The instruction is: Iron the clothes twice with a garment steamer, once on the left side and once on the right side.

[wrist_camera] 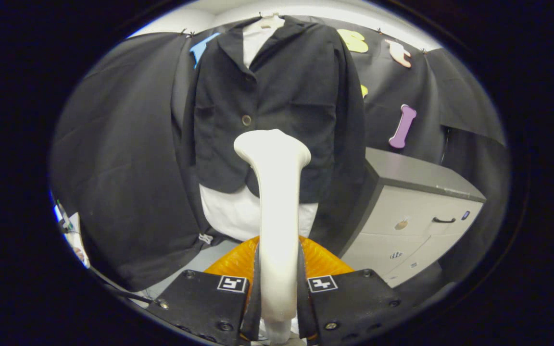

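In the gripper view, my gripper (278, 288) pinches the white garment steamer (277, 202) by its handle, both fingers pressed against it, head pointing far toward the dark jacket (282, 96) hanging over a white shirt (231, 214). The head sits low, near the hem. I judge a slanted pass could snag the button (246, 120), or the smooth handle could twist in my grip.

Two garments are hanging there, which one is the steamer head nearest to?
The black jacket. The steamer, clamped in the tool, has its head in front of the jacket's lower front, below the button; the white shirt shows beneath its hem.
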